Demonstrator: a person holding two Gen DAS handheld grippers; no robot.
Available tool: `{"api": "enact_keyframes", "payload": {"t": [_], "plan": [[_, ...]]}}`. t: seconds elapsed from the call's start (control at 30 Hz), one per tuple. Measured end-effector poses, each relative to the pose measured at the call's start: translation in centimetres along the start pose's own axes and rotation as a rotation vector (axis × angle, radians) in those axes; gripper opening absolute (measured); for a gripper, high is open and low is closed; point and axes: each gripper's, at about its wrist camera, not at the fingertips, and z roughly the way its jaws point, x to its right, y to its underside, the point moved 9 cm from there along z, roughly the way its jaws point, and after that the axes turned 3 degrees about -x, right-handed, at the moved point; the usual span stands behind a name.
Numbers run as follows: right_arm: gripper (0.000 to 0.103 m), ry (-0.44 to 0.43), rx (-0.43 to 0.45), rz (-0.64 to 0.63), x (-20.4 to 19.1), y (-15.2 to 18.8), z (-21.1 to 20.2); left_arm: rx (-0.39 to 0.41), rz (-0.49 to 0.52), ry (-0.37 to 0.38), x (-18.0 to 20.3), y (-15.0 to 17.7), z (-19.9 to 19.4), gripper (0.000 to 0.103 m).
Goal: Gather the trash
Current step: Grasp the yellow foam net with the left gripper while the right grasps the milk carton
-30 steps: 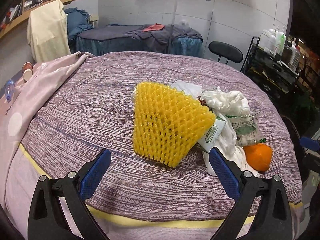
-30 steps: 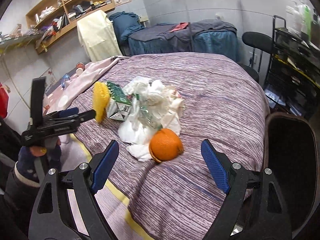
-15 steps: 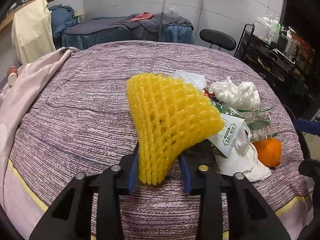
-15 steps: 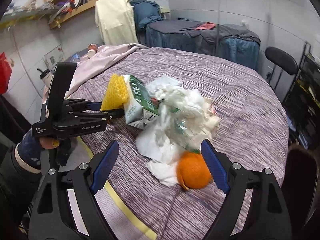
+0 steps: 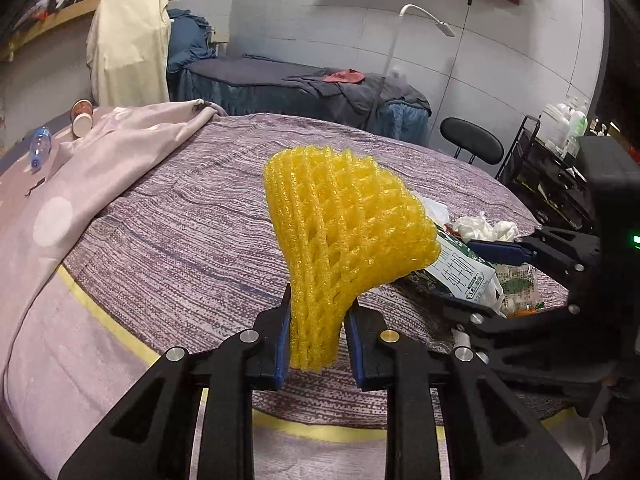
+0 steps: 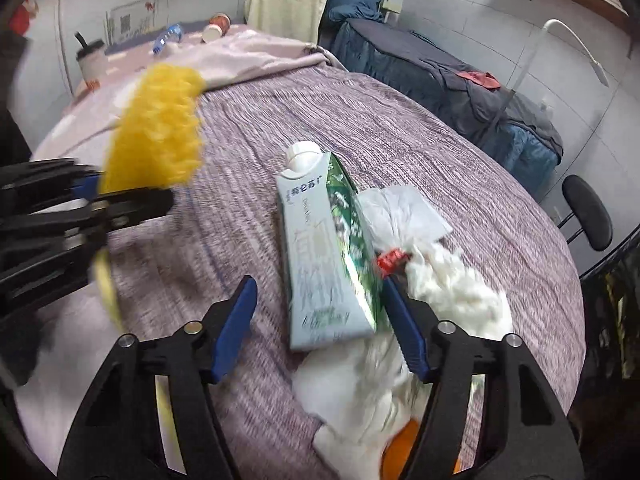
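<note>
On the purple bedspread (image 6: pixel 400 120), the milk carton (image 6: pixel 324 256) lies between the closing right gripper (image 6: pixel 320 320) pads, not pinched yet; looks light, crushable, so take its flat sides. Left gripper (image 5: pixel 316 340) pinches the squishy yellow foam net (image 5: pixel 348 236), lifted. Only the right view shows the carton's cap.

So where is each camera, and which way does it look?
Left wrist: sits on the left gripper, looking along it over the bed; it is closing on the yellow foam net; the right gripper shows alongside.
Right wrist: sits on the right gripper, looking down at the milk carton between its closing jaws; the left gripper shows alongside.
Shared: net, carton, tissues.
</note>
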Motion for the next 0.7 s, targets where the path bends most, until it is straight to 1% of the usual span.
{"api": "enact_keyframes", "payload": {"t": [0.07,0.13,0.23,0.37,0.43,0.53,0.7], "plan": [[0.056,0.029,-0.02,-0.016,0.2,-0.6,1.5,-0.002,-0.01,0.001,-0.2,0.5,-0.1,0.023],[0.054,0.03,-0.038,-0.017,0.3,-1.1,2.7,-0.005,-0.017,0.0,-0.4,0.7,0.0,0.023],[0.054,0.015,-0.055,0.005,0.6,-1.7,4.3,-0.016,-0.028,0.003,-0.7,1.1,0.3,0.023],[0.054,-0.009,-0.06,0.038,0.6,-2.1,4.7,-0.02,-0.035,0.008,-0.7,1.4,0.3,0.023],[0.051,-0.017,-0.045,0.057,0.7,-2.1,4.3,-0.018,-0.037,0.008,-0.5,1.5,0.1,0.023],[0.051,-0.025,-0.007,0.065,0.4,-2.1,3.0,-0.01,-0.04,0.012,-0.3,1.5,-0.3,0.023],[0.051,-0.065,0.068,0.086,0.0,-1.7,-0.8,0.017,-0.023,0.005,0.6,1.6,-1.5,0.023]]}}
